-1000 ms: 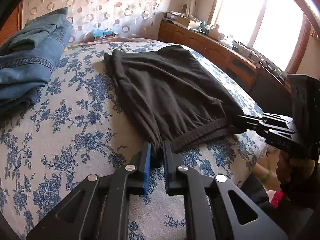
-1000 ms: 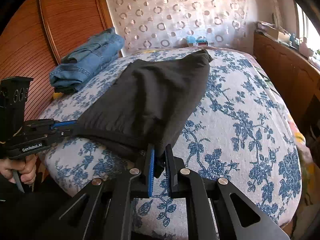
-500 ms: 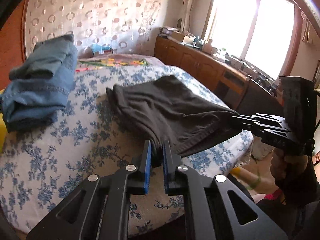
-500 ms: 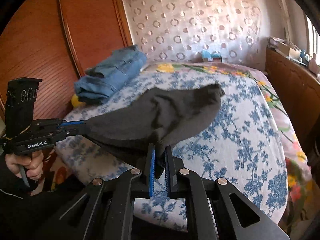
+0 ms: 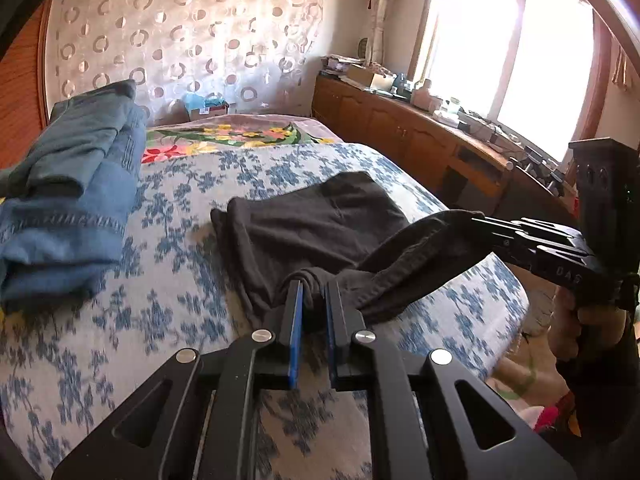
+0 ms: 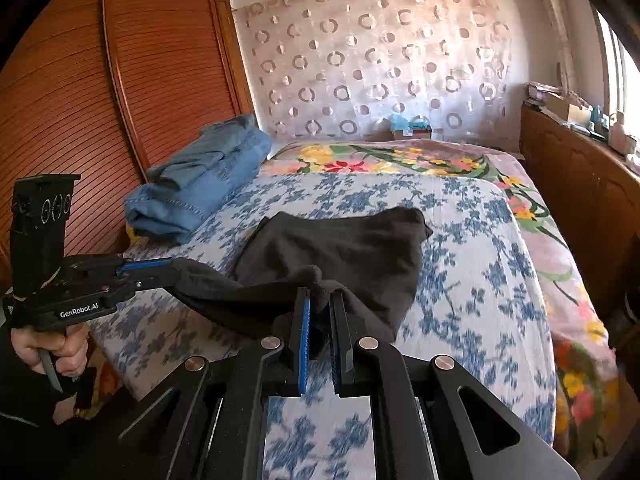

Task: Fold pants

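Lifted off the bed (image 5: 120, 320) now: near hem of black pants (image 5: 320, 228), pinched by left gripper (image 5: 313, 300) and right gripper (image 6: 319, 304) at either corner. Far end still draped on the mattress. Folded jeans (image 5: 68, 200) behind, untouched.

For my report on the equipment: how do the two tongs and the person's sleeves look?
Both tongs, left and right, are matte black with triangular cut-outs, silver round pivot pins and blue pads inside the fingers. The left body bears white "GenRobot.AI" lettering. A dark sleeve shows at the left wrist.
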### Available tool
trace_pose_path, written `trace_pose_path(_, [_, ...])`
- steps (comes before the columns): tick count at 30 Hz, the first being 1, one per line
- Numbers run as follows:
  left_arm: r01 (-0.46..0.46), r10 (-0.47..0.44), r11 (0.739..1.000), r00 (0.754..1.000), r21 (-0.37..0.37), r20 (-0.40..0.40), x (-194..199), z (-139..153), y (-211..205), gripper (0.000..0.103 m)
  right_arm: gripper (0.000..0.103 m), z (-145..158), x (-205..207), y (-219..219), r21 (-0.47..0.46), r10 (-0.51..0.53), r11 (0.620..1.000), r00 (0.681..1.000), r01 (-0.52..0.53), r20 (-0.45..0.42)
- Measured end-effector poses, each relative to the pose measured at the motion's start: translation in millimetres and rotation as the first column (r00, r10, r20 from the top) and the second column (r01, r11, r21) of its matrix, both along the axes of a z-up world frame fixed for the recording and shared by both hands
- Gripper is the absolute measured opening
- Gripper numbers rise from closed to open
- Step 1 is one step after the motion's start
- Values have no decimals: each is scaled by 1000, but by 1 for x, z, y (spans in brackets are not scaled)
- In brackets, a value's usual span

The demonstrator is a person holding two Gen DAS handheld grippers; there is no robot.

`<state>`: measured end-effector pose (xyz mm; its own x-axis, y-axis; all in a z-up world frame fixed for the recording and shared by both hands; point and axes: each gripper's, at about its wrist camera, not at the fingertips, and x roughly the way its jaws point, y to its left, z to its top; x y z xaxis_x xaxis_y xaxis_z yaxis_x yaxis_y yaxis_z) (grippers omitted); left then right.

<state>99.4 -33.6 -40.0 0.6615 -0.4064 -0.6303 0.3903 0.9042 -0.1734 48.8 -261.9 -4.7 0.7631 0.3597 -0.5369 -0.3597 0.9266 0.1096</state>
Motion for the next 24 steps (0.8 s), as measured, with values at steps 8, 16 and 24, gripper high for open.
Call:
trace_pose_path(8, [-26,25,999,999,29,33,23,10,-2,12,8,4,20,7,-11,-11,1000,1000,11,19])
trace_pose_path(16, [-40,37,997,998,63,54,42,13,-6,12,8,2,42,9,-35,-22,999,999,23,25])
trace_pose_path(24, [-56,52,995,998,83,43,66,9,-8,12,8,-4,71,15,-55,-30,998,999,31,22])
